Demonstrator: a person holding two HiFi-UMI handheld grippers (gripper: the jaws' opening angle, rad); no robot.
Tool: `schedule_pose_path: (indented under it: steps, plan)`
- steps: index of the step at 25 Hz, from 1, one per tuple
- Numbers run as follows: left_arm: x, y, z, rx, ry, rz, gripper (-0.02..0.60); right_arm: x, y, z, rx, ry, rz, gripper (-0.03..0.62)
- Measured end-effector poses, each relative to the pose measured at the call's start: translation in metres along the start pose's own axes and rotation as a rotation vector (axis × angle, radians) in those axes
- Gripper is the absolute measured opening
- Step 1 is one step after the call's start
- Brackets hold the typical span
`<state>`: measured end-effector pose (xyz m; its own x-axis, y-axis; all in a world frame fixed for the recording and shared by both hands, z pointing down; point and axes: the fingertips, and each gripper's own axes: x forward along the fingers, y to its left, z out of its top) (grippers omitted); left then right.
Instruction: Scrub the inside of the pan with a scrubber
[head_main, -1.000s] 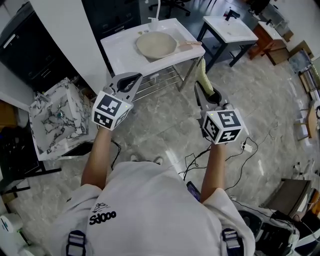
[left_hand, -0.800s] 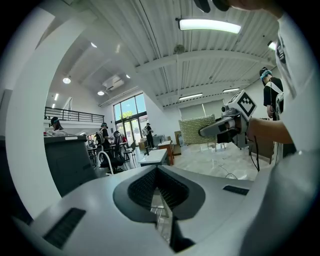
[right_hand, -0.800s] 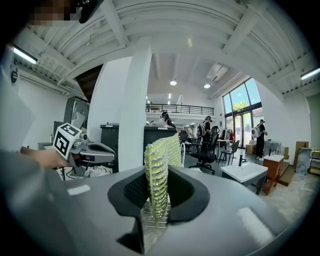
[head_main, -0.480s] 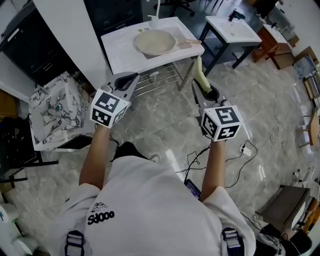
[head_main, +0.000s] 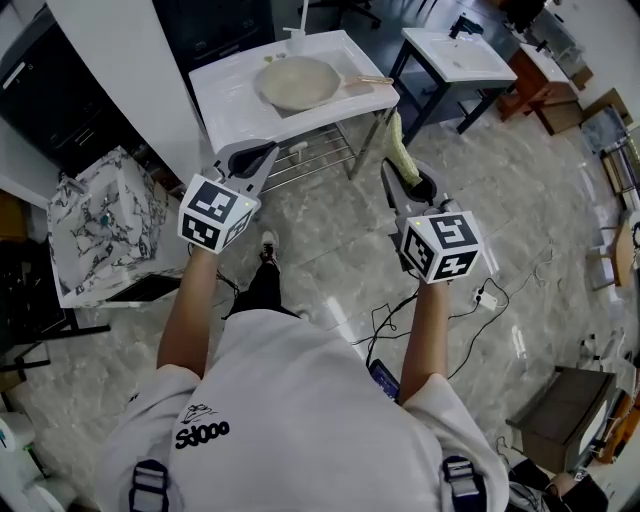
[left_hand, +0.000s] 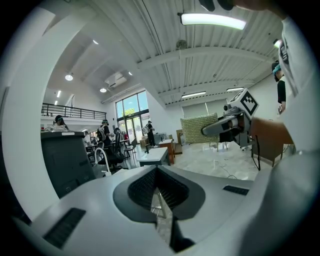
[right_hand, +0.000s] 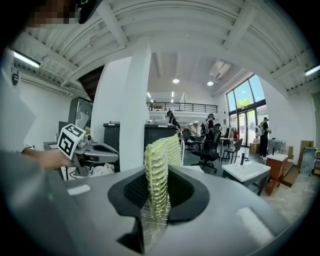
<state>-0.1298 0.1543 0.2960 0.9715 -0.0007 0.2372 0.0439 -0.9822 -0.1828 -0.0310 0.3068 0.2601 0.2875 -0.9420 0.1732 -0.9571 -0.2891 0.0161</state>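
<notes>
The beige pan (head_main: 297, 82) lies on a white sink table (head_main: 230, 100) ahead of me, its wooden handle pointing right. My right gripper (head_main: 404, 176) is shut on a yellow-green mesh scrubber (head_main: 399, 148), which stands up between the jaws, scrubber (right_hand: 159, 172) filling the middle of the right gripper view. My left gripper (head_main: 258, 157) hangs left of it, shut with nothing in it; its jaws (left_hand: 159, 192) meet in a thin slit. Both grippers are held over the floor, short of the table. The left gripper view shows the right gripper (left_hand: 231, 123) with the scrubber (left_hand: 199, 129).
A wire shelf (head_main: 318, 160) sits under the sink table. A second white sink table (head_main: 455, 52) stands back right. A marble-patterned box (head_main: 100, 225) is at the left, beside dark cabinets. Cables (head_main: 440, 305) trail over the marble floor. My shoe (head_main: 266, 246) shows between the arms.
The view has shifted forward a little and my leg and shoe have come into sight between the arms. Both grippers keep their pose; the scrubber stays gripped.
</notes>
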Motion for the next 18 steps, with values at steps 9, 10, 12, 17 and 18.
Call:
schedule_pose_path:
  steps: [9,10,12,17,18]
  plan:
    - [0.054,0.046,-0.003,0.01,-0.024,-0.016,-0.005,0.059,-0.03,-0.003,0.002,0.019,-0.007,0.074]
    - [0.061,0.056,-0.003,0.008,-0.029,-0.016,-0.005,0.07,-0.035,-0.002,-0.001,0.019,-0.007,0.074]
    - [0.078,0.075,-0.005,0.002,-0.03,-0.016,-0.005,0.092,-0.044,0.001,0.0,0.02,-0.009,0.074]
    - [0.121,0.117,-0.002,-0.008,-0.029,-0.036,-0.005,0.146,-0.068,0.009,0.005,0.041,-0.01,0.074]
    - [0.129,0.124,0.0,-0.01,-0.034,-0.044,-0.005,0.156,-0.073,0.012,0.004,0.043,-0.012,0.074]
